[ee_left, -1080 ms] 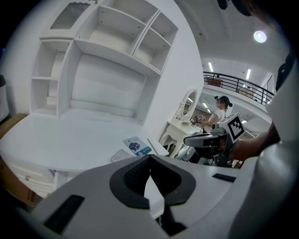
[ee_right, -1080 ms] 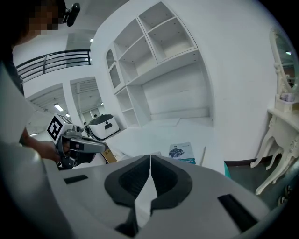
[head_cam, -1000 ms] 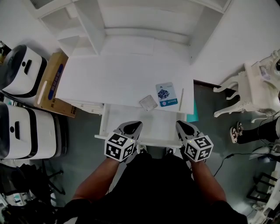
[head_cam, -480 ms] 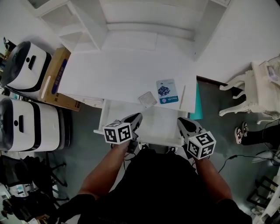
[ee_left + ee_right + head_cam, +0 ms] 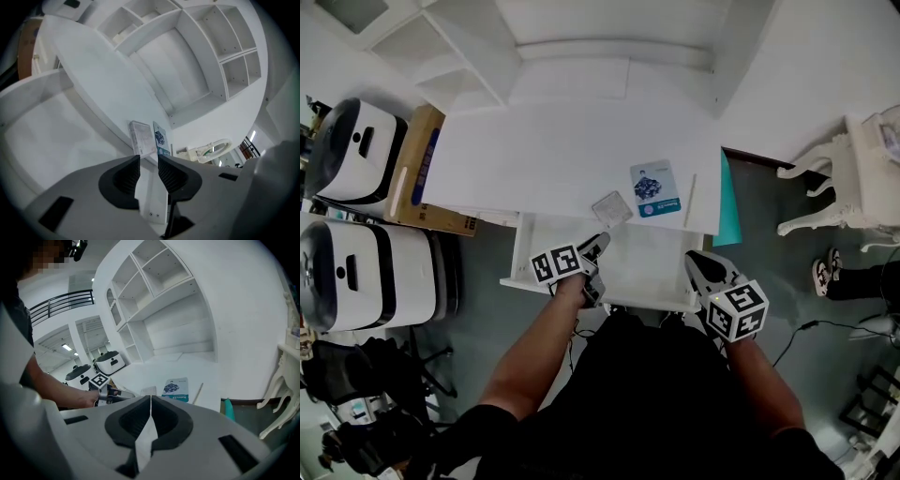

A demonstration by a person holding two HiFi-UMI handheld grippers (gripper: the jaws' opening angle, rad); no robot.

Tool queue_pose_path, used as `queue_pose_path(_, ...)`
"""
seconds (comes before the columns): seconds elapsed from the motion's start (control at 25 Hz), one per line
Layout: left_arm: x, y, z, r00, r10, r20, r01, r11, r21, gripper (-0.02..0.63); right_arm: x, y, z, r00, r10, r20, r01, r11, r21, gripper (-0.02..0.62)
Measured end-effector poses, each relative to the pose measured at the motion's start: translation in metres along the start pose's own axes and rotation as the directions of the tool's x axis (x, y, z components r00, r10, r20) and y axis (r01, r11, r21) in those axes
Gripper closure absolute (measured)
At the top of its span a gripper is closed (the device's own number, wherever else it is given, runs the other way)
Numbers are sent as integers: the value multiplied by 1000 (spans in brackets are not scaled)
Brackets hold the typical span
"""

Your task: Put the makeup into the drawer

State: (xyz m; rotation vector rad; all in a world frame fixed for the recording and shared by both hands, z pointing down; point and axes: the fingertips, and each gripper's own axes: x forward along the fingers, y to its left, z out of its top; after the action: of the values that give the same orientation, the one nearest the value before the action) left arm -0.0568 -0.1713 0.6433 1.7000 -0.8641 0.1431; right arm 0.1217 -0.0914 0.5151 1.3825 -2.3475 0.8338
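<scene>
The person stands in front of a white desk (image 5: 544, 159) with its drawer (image 5: 649, 272) pulled open. The left gripper (image 5: 594, 246) is low over the left side of the drawer. Its jaws have just been opening, and now there is a small gap between them with nothing in it. The right gripper (image 5: 703, 265) is near the drawer's right front corner. Its jaws are pressed together and hold nothing.

The makeup is on the desk, not in the drawer. A clear flat case (image 5: 611, 207) lies right at the front edge, just past the left gripper's tips. A blue packet (image 5: 655, 188) lies beside it, and a thin stick (image 5: 689, 201) lies to the right of that. A cardboard box (image 5: 412, 173) leans beside the desk on the left.
</scene>
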Motion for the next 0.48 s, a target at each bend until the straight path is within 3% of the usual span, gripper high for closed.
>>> queue_pose_path(0.32,25,27,6,999,-2,36,8,984,-180,448,-1,-7,-3,1000,-18,-8,19,1000,10,566)
queue_pose_path(0.48,38,30,5,1000,-1,5,2,984,-180,448,-3,-10,-3,999,-33,-5,33,999,18,566)
